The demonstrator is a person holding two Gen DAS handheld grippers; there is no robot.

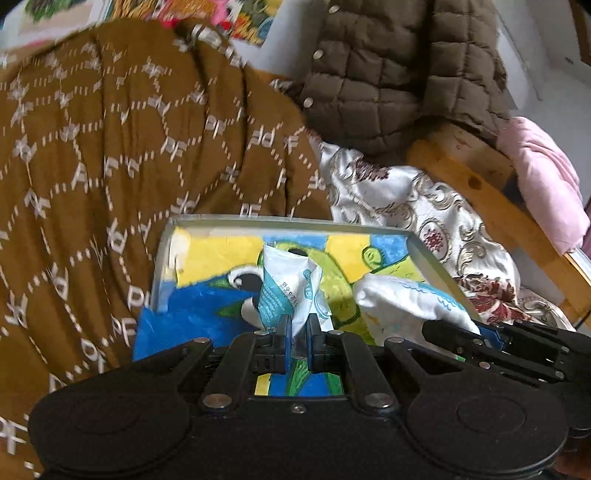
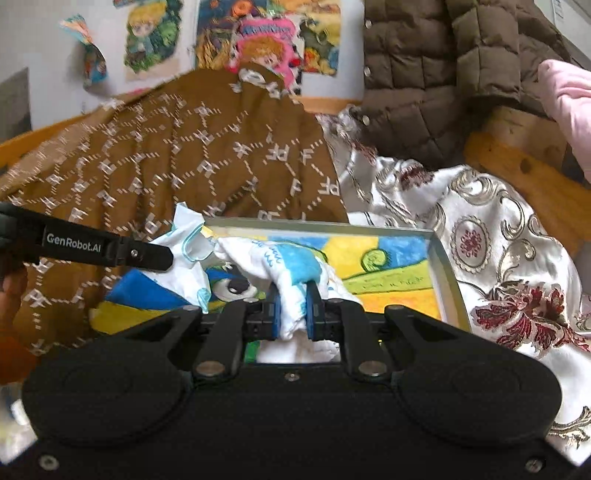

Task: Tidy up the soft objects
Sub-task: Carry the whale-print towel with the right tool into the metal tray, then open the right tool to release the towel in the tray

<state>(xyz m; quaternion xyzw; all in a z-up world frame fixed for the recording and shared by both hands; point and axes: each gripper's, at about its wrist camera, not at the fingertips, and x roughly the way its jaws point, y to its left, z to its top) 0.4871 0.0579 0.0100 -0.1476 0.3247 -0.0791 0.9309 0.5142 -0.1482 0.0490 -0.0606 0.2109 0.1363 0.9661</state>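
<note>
**Two tissue packs held over the painted tray**

The landmark here is a shallow grey-rimmed tray (image 1: 432, 254) whose floor carries a bright painting in blue, yellow and green. It lies on draped fabrics.

The left gripper (image 1: 298, 328) is closed on a soft white-and-teal tissue pack (image 1: 288, 291). The blue pads pinch the crumpled lower end of the pack, which stands up from the fingers over the middle of the tray. In the right wrist view the same pack (image 2: 188, 243) shows at the tray's near left corner, with the left gripper's black finger reaching in from the left edge of the picture.

The right gripper (image 2: 292, 306) is likewise clamped on a second soft pack (image 2: 291, 266), white with a light blue patch and wavy blue marks. The pack bulges out ahead of the pads and also spills back behind them, over the tray's near half. In the left wrist view this second pack (image 1: 410, 299) sits over the right side of the tray, just beside the first one, with the right gripper (image 1: 476, 330) coming in from the right.

To the left of the tray and behind it lies a brown cloth with a white lettered lattice pattern (image 1: 129, 158). To the right of the tray is a shiny white cloth with silver scrolls and dark red flowers (image 2: 491, 266). Beyond the tray's far right corner hangs a brown quilted jacket (image 1: 399, 74) with snap buttons, over a wooden frame (image 1: 476, 184). A pink cloth (image 1: 546, 177) lies farther right. Colourful cartoon pictures (image 2: 258, 33) hang on the wall behind the tray.
</note>
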